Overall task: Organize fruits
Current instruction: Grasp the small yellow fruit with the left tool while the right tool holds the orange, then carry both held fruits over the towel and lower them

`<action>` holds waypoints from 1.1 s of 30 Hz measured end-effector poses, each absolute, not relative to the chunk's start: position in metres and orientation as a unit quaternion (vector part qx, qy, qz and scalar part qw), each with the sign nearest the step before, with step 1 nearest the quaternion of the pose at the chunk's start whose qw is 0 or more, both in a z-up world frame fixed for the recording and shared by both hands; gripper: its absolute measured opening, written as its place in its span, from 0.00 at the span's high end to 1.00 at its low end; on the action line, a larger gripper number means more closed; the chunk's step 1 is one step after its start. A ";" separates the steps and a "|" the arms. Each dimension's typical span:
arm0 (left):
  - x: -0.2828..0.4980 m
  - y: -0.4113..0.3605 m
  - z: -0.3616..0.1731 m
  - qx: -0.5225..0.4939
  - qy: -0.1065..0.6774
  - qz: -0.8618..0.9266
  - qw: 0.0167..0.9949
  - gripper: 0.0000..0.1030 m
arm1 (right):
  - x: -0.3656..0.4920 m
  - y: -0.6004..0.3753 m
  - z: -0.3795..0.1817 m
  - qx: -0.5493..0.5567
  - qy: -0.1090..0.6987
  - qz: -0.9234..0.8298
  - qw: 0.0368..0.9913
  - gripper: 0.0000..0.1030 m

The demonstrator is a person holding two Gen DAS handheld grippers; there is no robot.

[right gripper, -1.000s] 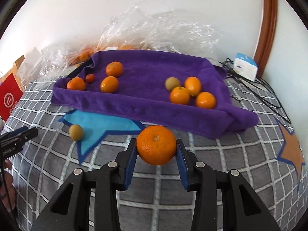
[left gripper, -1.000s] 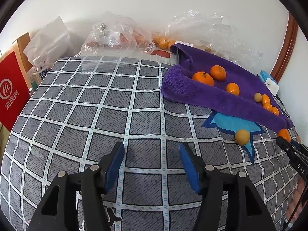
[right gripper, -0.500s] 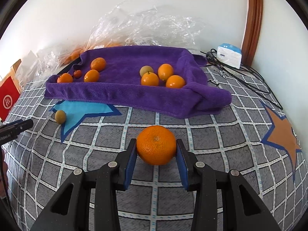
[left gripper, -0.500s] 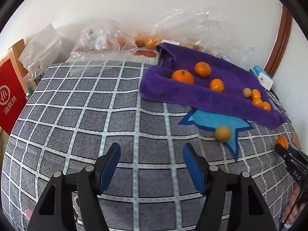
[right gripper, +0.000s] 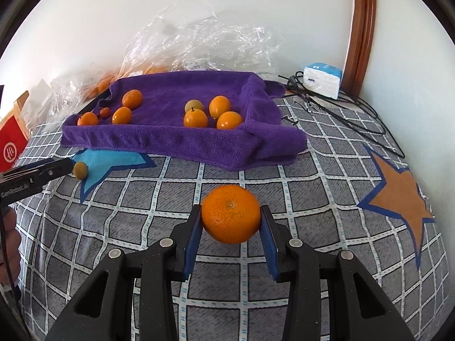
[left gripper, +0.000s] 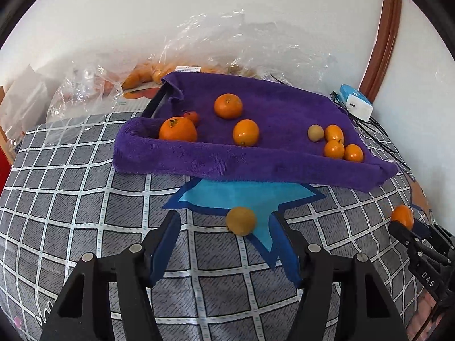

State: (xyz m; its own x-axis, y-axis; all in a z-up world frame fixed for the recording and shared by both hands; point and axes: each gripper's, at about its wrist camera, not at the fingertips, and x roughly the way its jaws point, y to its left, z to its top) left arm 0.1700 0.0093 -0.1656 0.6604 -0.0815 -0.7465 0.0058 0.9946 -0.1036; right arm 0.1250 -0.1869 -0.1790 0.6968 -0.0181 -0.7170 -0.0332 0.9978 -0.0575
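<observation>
Right hand-held gripper point(right gripper: 231, 224) clenched on a round, pebbly-skinned orange mandarin point(right gripper: 231, 218), held above the grey checked bedspread point(right gripper: 312, 187), in front of the purple towel-lined tray point(right gripper: 182, 142). Left hand-held gripper point(left gripper: 224, 237) released, jaws closing, a small dull yellow-brown round fruit point(left gripper: 241, 221) between them, untouched, lying on the blue star patch point(left gripper: 241, 196) just before that tray. Seven orange fruits and one pale one inside the tray. Only in the right wrist view: an orange star patch point(right gripper: 401, 196), beside the tray.
</observation>
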 end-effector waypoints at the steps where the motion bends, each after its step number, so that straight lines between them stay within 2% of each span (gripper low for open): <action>1: 0.172 0.007 -0.167 -0.049 0.416 -0.024 0.908 0.48 | 0.124 -0.188 -0.178 -0.032 0.390 0.006 0.920 0.62; 7: 0.179 0.000 -0.177 -0.049 0.431 -0.023 0.901 0.59 | 0.122 -0.187 -0.178 -0.034 0.393 0.014 0.919 0.62; 12: 0.184 -0.005 -0.184 -0.042 0.439 -0.022 0.897 0.76 | 0.124 -0.188 -0.180 -0.032 0.398 0.015 0.917 0.62; 22: 0.183 0.015 -0.159 -0.058 0.420 -0.019 0.906 0.76 | 0.136 -0.186 -0.172 -0.024 0.393 0.009 0.919 0.62; 33: 0.199 0.057 -0.113 -0.092 0.390 0.005 0.916 0.76 | 0.173 -0.179 -0.129 -0.013 0.365 0.017 0.931 0.62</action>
State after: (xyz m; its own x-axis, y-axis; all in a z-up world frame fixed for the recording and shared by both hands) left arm 0.1989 0.0573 -0.1129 0.6957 -0.0619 -0.7156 -0.0818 0.9830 -0.1646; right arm 0.1730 -0.1786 -0.1288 0.7337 0.0223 -0.6791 -0.0412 0.9991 -0.0117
